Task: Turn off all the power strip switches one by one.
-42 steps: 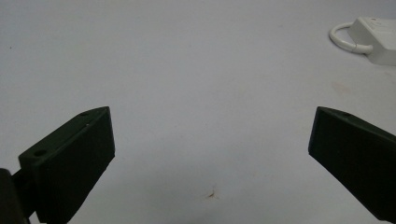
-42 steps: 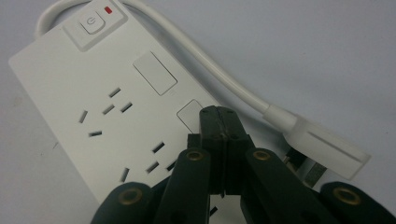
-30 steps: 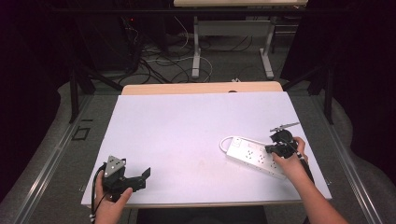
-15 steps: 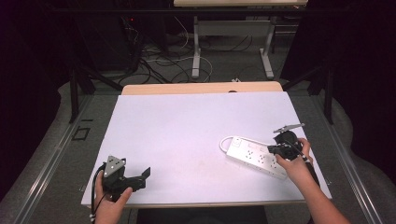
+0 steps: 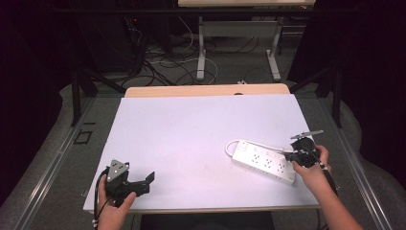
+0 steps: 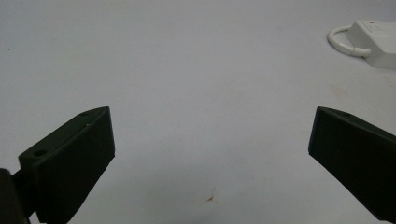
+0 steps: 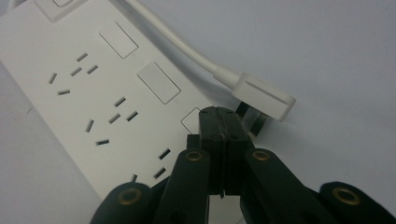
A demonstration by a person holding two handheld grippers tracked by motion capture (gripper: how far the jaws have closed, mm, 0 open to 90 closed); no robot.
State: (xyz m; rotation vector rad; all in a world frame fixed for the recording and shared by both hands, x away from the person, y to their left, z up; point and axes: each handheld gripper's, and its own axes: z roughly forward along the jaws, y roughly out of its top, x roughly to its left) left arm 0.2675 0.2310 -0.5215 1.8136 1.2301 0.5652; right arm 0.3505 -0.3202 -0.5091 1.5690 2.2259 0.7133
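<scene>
Evidently, the strip [image 5: 265, 162] is being worked at its near-right end, where the right gripper [image 5: 290, 154] is being held over it by the right hand [image 5: 311, 170]. In the right gripper view its jaws are seen pressed flat together, with nothing caught between them; their tip is being held over the last socket of the strip [image 7: 107, 98], just beside the plug [image 7: 264, 95]. The plug is seen lying on the table [image 7: 336, 51] against the strip's edge, its cord [image 7: 168, 39] curling back along the body, so the shut tip is probably being used to nudge or press rather than to grasp. The strip is lying flat, sockets up, in the right half of the table [image 5: 191, 129], at about four o'clock from the centre. Its long axis is running from ten o'clock to four o'clock, with the cord looping out of the ten o'clock end. The left gripper [image 5: 143, 182] is being rested at the near-left corner, at about seven o'clock, jaws wide and empty, pointing toward three o'clock, apparently being kept out of the way.
</scene>
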